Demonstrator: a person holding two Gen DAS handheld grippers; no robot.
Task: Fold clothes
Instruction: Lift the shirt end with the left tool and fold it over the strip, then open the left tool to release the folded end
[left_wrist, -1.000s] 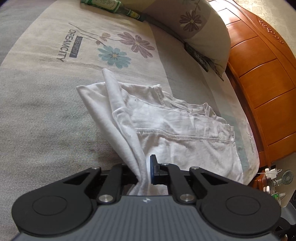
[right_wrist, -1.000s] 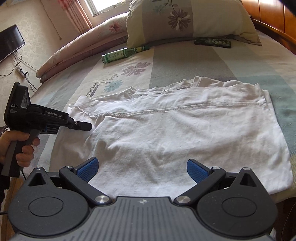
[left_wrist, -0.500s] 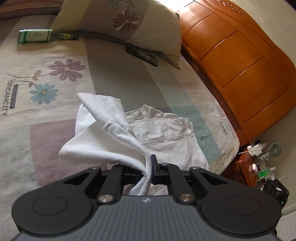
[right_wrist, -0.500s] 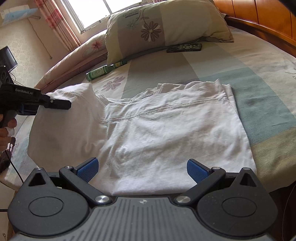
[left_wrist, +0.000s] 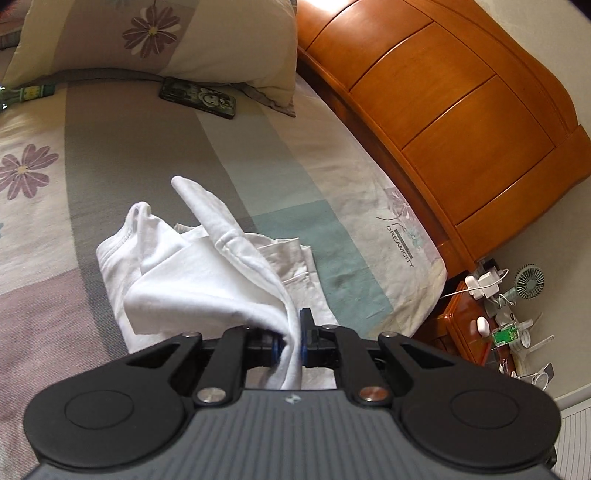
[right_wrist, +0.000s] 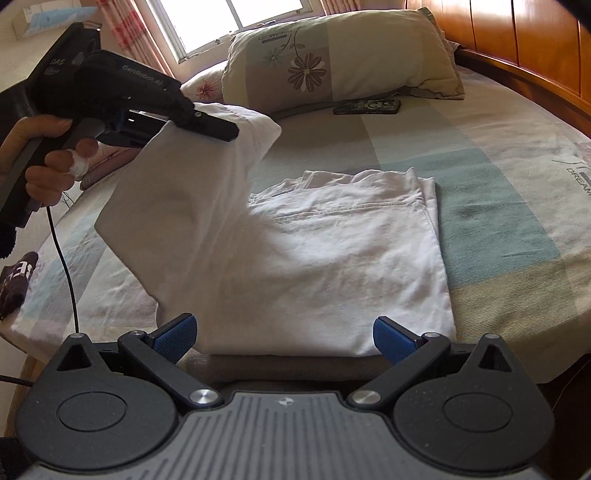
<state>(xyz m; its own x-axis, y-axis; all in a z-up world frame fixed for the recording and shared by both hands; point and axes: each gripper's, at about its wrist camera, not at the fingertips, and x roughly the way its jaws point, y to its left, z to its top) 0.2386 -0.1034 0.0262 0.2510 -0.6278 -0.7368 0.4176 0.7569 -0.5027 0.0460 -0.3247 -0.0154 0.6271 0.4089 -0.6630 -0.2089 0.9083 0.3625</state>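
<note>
Left gripper (left_wrist: 291, 341) lifts one side of a white garment (right_wrist: 332, 266) off the bed (right_wrist: 498, 177); right gripper (right_wrist: 283, 334) hangs empty at the near hem.

The left fingers are clamped on a bunched edge of the cloth, which rises from the flat part and drapes in a loose fold under the tool, held by a hand (right_wrist: 44, 162). The right fingers stand wide apart, pads (right_wrist: 391, 336) just short of the hem; whether they touch it is hard to tell. The rest of the garment lies flat on the patterned sheet, near a pillow (right_wrist: 340, 59), a phone (right_wrist: 367, 106) and the wooden headboard (left_wrist: 443, 110).
</note>
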